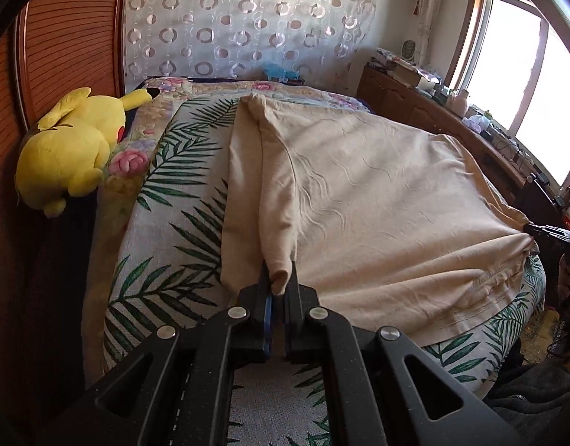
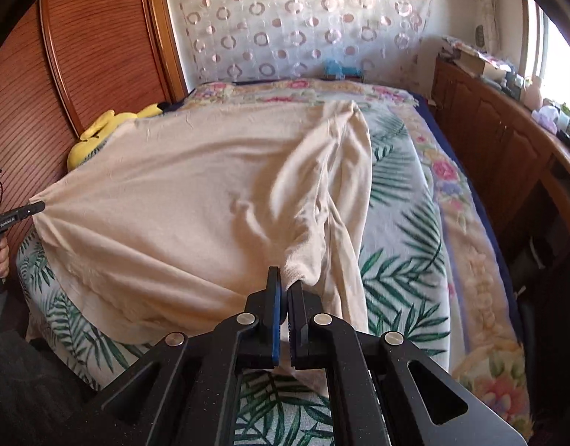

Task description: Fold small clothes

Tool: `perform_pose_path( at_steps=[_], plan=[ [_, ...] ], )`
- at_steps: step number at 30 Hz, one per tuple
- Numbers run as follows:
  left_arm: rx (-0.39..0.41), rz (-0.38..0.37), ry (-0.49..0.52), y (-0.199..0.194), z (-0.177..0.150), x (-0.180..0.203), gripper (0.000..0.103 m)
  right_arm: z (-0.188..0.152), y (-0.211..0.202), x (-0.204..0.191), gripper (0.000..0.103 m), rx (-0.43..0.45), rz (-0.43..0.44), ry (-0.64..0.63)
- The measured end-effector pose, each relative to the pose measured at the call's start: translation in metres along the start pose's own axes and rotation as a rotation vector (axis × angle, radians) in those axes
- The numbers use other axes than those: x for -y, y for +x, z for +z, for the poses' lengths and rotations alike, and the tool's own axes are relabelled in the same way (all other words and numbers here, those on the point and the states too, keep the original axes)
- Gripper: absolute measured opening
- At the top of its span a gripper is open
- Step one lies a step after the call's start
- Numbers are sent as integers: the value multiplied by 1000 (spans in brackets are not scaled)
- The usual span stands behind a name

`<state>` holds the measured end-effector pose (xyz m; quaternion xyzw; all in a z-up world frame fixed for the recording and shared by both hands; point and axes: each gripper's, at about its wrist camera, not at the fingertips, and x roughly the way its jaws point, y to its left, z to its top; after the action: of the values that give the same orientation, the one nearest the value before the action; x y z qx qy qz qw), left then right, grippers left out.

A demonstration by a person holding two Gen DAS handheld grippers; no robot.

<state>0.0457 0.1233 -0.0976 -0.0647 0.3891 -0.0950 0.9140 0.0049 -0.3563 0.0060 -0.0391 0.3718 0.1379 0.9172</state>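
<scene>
A cream garment (image 1: pixel 378 200) lies spread across the bed, pulled taut between both grippers. My left gripper (image 1: pixel 279 282) is shut on a bunched corner of the garment at its left side. In the right wrist view, my right gripper (image 2: pixel 285 286) is shut on the opposite corner of the same cream garment (image 2: pixel 181 200). Each gripper shows small in the other's view: the right gripper (image 1: pixel 534 228) at the cloth's far right, the left gripper (image 2: pixel 36 208) at its far left, with a hand below it. A sleeve (image 2: pixel 344 171) trails away along the bed.
The bed has a leaf-print cover (image 1: pixel 177 223) over a floral quilt (image 2: pixel 470 260). A yellow plush toy (image 1: pixel 69 156) lies at the bed's left edge by the wooden panel (image 1: pixel 62 37). A cluttered wooden cabinet (image 2: pixel 500 137) runs along the window side.
</scene>
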Motion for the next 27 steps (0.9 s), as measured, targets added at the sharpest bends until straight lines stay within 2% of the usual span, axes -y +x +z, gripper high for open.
perform_pose_path(
  at_steps=[2, 4, 5, 6, 7, 8, 9, 11, 13, 14, 18, 20, 27],
  plan=[
    [-5, 15, 1, 3, -2, 0, 5, 3, 8, 3, 2, -17, 1, -5],
    [4, 21, 1, 2, -2, 1, 10, 10, 11, 5, 3, -19, 4, -13],
    [12, 29, 1, 0, -3, 2, 13, 11, 7, 3, 7, -16, 2, -18],
    [19, 38, 0, -1, -2, 2, 19, 10, 3, 1, 9, -9, -6, -23],
    [32, 45, 1, -4, -1, 3, 27, 14, 0, 2, 17, 2, -13, -28],
    [47, 44, 1, -7, -2, 2, 32, 15, -4, 0, 26, 15, -15, -31],
    [58, 40, -2, -10, -1, 2, 41, 17, -8, 1, 28, 33, -14, -32],
    [65, 28, -9, -14, -1, 2, 50, 15, -12, 1, 29, 51, -26, -33],
    [71, 22, -10, -18, -2, 3, 76, 11, -16, 1, 29, 60, -45, -39],
    [74, 16, -9, -19, -2, 3, 81, 8, -18, -1, 29, 64, -46, -38],
    [82, 34, -5, -24, -1, 4, 83, 0, -18, -2, 29, 64, -54, -39],
    [83, 53, -8, -23, 0, 3, 83, -23, -27, -15, 29, 56, -63, -52],
    [66, 69, -7, -13, -1, 5, 83, -37, -26, -11, 29, 10, -87, -55]
  ],
)
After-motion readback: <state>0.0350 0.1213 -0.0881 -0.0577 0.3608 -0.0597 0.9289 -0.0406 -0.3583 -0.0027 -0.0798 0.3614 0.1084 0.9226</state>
